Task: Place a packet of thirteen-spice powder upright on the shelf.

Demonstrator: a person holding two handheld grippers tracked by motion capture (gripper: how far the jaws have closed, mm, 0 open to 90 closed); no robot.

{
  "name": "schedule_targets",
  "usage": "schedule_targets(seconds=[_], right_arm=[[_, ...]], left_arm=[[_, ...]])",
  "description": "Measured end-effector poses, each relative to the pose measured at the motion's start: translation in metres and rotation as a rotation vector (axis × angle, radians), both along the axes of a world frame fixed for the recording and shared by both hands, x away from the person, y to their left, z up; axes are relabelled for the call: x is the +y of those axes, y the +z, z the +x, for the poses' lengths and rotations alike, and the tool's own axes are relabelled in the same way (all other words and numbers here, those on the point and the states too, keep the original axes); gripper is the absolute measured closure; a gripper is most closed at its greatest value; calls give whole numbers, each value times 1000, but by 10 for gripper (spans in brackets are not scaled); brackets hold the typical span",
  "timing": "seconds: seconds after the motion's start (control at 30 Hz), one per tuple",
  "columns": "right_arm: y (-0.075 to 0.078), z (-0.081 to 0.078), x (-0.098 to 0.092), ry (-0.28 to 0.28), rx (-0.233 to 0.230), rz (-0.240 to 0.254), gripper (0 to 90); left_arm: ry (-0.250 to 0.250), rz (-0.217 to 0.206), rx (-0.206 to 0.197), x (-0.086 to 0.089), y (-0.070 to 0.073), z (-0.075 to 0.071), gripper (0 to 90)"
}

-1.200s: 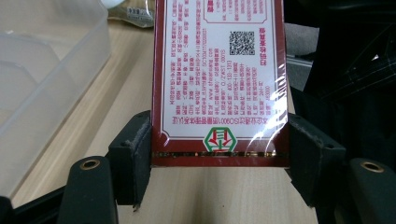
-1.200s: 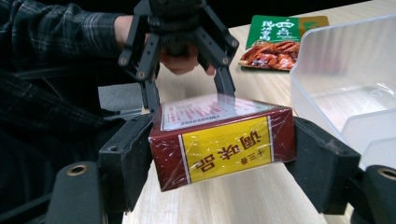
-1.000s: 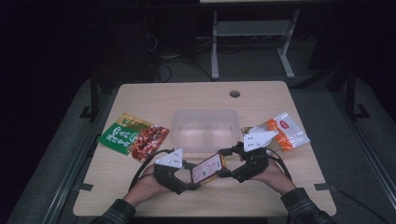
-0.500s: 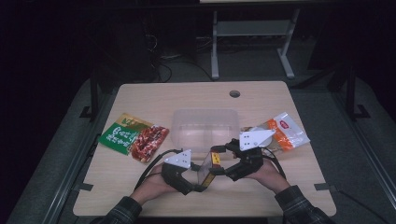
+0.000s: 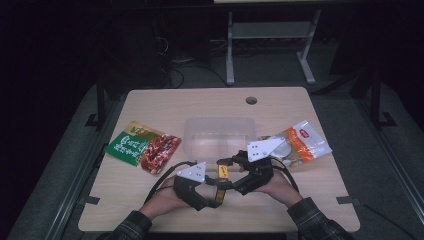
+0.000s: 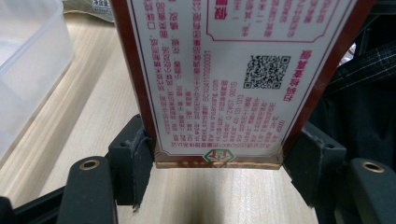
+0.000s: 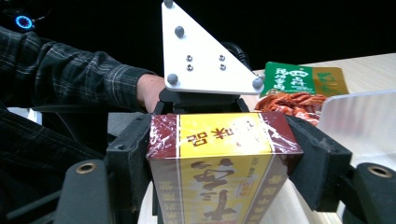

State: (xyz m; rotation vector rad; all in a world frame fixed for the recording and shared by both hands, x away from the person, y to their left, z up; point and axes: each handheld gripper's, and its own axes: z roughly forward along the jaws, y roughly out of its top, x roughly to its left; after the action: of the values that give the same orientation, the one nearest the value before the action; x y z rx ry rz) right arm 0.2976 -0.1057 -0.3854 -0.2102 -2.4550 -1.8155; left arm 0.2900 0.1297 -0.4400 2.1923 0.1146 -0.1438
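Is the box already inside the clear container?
No: both grippers hold the box above the table, in front of the clear container.

Plaid sleeves (image 5: 320, 225), blk grippers w/ grey 3-cornered screwed plates (image 7: 205, 56), blk padded fingers (image 6: 135, 163), blk cables.

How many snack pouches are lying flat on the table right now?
2: a green and red pouch left of the clear tub, an orange and white pouch right of it. More may be hidden.
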Motion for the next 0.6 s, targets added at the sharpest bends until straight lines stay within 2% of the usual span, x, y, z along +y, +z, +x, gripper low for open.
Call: schedule_targets(seconds=[0.07,0.13,0.27,0.33,0.47,0.6], right_arm=[[0,-2,2,2,17,-10,303],[-1,-1,3,8,5,-8,306],[0,-3,4,5,14,-22,314],[0,-3,5,3,1,-25,315],[1,-3,3,-5,5,-21,315],[3,-1,0,-18,-13,-21,314]], left_arm=[[-3,7,-3,-1,-1,-1,317],[-8,7,-1,-1,-1,-1,316],[-7,7,12,-2,-2,-1,311],[-1,11,3,-1,-3,-1,303],[43,32,22,1,-4,-2,246],[97,60,13,11,-5,-1,194]])
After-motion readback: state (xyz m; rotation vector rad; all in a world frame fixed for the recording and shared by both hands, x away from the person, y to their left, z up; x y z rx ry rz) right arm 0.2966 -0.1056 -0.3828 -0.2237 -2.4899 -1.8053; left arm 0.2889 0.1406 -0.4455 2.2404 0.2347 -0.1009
